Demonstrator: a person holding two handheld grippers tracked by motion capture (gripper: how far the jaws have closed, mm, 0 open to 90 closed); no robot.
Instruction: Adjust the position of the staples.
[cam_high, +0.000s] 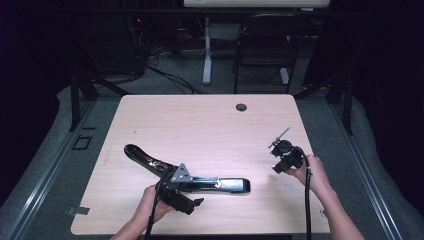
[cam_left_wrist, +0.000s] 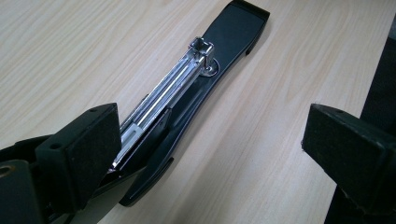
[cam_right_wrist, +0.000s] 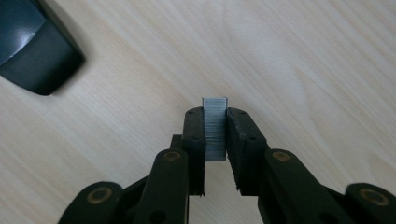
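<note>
At centre frame the right gripper (cam_right_wrist: 215, 135) is pinching a staple strip (cam_right_wrist: 215, 128) by its flat sides, probably light and brittle, while the left gripper (cam_left_wrist: 210, 140) is standing open over the stapler (cam_left_wrist: 187, 93).

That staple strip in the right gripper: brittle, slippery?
Probably brittle: the staple strip is a thin grey block of fine ridged layers, so a twist may snap it. Likely light, given how small it sits in the right gripper. Its faces look smooth, but the jaws press on both sides, so slipping seems unlikely.
</note>
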